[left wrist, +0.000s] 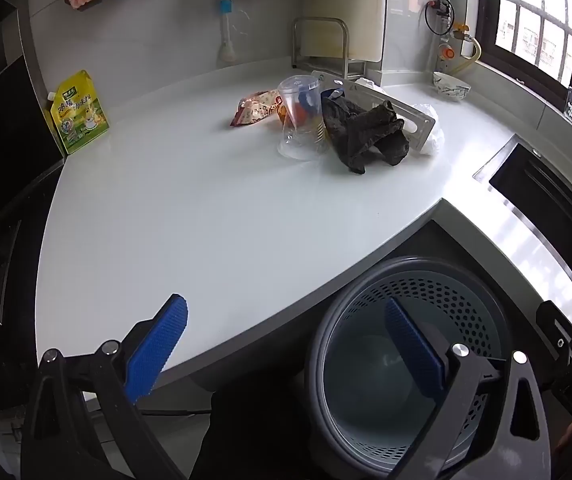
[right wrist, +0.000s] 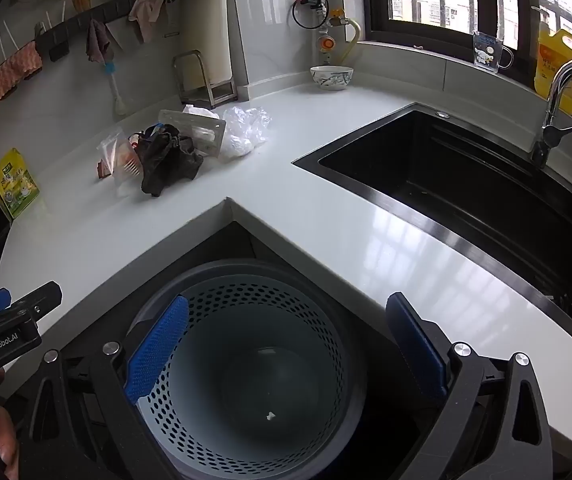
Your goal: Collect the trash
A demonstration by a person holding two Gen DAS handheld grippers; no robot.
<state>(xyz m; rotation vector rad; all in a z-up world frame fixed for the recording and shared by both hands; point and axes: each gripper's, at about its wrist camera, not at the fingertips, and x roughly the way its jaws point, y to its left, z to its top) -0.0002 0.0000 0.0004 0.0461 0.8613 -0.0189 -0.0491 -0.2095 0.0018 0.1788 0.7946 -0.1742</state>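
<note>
Both claws, the left gripper (left wrist: pixel 286 344) and right gripper (right wrist: pixel 286 340), are wide open and hold nothing. Below them the bin (right wrist: pixel 246 360) looks almost empty. The trash pile (left wrist: pixel 326 120) waits far back on the counter (left wrist: pixel 186 208), so nearly everything is left.

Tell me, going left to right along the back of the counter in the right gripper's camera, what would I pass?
Yellow-green pouch → dark crumpled cloth → crumpled clear plastic bag → patterned bowl → black sink → faucet. The wrapper and clear cup beside the cloth overlap it, so I leave them out.
</note>
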